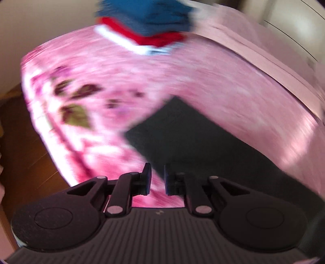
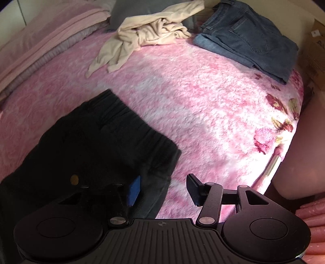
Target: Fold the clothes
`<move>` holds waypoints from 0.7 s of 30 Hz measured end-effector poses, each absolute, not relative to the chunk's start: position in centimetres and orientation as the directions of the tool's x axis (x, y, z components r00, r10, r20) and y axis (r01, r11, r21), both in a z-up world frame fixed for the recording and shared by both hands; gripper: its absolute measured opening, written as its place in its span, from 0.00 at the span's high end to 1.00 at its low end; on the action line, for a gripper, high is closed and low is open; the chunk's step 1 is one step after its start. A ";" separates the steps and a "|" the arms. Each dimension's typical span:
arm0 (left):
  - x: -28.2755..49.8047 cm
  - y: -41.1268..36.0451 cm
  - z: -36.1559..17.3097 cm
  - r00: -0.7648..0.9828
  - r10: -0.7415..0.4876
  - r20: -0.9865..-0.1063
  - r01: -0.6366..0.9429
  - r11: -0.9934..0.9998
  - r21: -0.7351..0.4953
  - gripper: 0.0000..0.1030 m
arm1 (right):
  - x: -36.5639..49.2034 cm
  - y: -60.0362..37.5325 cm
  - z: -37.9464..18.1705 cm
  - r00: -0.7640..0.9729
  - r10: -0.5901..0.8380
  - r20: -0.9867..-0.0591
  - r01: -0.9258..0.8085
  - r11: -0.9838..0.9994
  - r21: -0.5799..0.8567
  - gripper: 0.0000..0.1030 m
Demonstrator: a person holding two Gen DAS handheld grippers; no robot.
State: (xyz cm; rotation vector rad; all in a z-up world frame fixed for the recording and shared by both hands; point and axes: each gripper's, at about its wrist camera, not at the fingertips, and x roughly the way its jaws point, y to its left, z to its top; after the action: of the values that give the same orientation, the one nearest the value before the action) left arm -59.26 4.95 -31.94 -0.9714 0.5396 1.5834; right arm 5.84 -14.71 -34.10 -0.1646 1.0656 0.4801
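Note:
A black garment (image 2: pixel 101 142) with an elastic waistband lies flat on the pink fluffy blanket (image 2: pixel 203 101). My right gripper (image 2: pixel 163 189) hangs open just above the garment's near right corner. Its blue-padded left finger (image 2: pixel 134 190) is over the black cloth and its right finger (image 2: pixel 194 188) over the blanket, with nothing pinched. The left wrist view is blurred. There my left gripper (image 1: pixel 157 177) shows a narrow gap with nothing in it, above the blanket (image 1: pixel 101 81) beside the black garment (image 1: pixel 193 138).
A crumpled beige garment (image 2: pixel 150 30) and folded jeans (image 2: pixel 249 38) lie at the far side of the bed, by a grey pillow (image 2: pixel 142 10). A stack of folded blue, red and white clothes (image 1: pixel 146 22) sits on the blanket. The bed edge (image 2: pixel 272 164) and wooden floor (image 1: pixel 20 142) border it.

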 end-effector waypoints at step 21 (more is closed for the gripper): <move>-31.1 13.5 -30.7 0.479 0.363 -0.799 -0.839 0.457 -0.295 0.91 | 15.2 -13.8 -32.8 0.116 0.624 -0.773 -0.657 0.632 0.411 0.48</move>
State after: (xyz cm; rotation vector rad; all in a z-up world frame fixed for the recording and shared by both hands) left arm -31.07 13.47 -30.66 -0.7618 0.7269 0.8271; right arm 15.22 -13.78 -32.80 -0.0357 1.1112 0.9383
